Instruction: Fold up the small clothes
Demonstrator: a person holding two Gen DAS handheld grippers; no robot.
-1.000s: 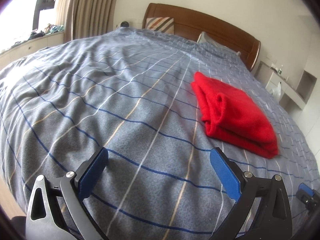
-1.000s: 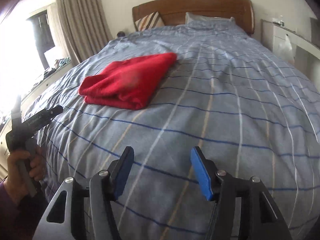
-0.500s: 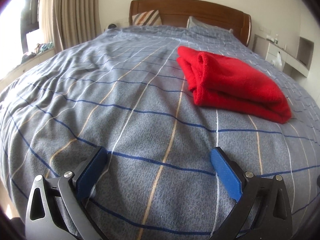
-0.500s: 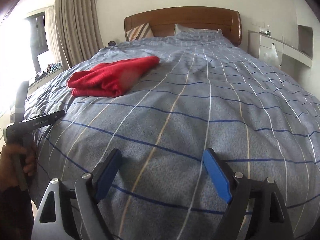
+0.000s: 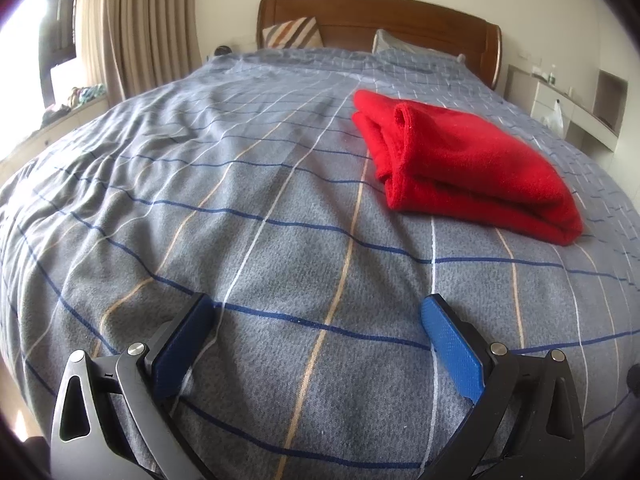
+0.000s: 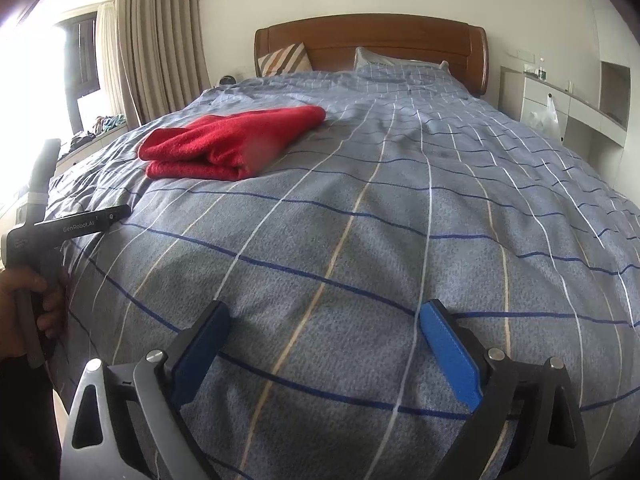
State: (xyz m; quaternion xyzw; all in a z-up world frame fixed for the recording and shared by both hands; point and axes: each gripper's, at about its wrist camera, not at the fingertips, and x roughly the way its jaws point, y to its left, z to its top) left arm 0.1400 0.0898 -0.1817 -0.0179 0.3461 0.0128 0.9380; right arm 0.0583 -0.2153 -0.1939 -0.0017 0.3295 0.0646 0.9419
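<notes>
garment: red folded garment point(image 5: 460, 168) lying flat on the bed cover point(image 5: 248, 216), folded into a thick stack, layered edges and one rolled hem facing the left wrist cam. Nothing touching it.
garment pos, left cam: about 1 o'clock from the left gripper point(image 5: 318, 316), well apart from the pads.
garment pos, right cam: same garment point(image 6: 228, 144) at roughly 11 o'clock from the right gripper point(image 6: 324, 322), well apart. A pale blurred patch sits on its near right end, can't tell what it is.
left tool: released. Blue pads spread wide, only grey checked cover between them, nothing gripped. Pad tips low over the fabric; contact with it can't be told.
right tool: released. Jaws have just been opening, now wide. Only bed cover between the pads, no cloth pinched.
left hand: hand point(image 6: 28, 300) wrapped round the left gripper's black handle at 9 o'clock in the right cam, near the bed's edge. Dark sleeve below it. Handle body point(image 6: 76, 226) carries white lettering.
bed cover detail: grey-blue with dark blue, white and tan lines; some wrinkles toward 10 o'clock in the left cam.
background: wooden headboard point(image 5: 380, 20) at 12 o'clock, striped cushion point(image 5: 294, 32) and a pale pillow point(image 5: 404, 44) against it. Beige curtains point(image 5: 148, 20) at 10–11 o'clock beside a bright window. White shelving unit point(image 6: 568, 96) at 2 o'clock with a plastic bag point(image 6: 546, 116) hanging on it.
</notes>
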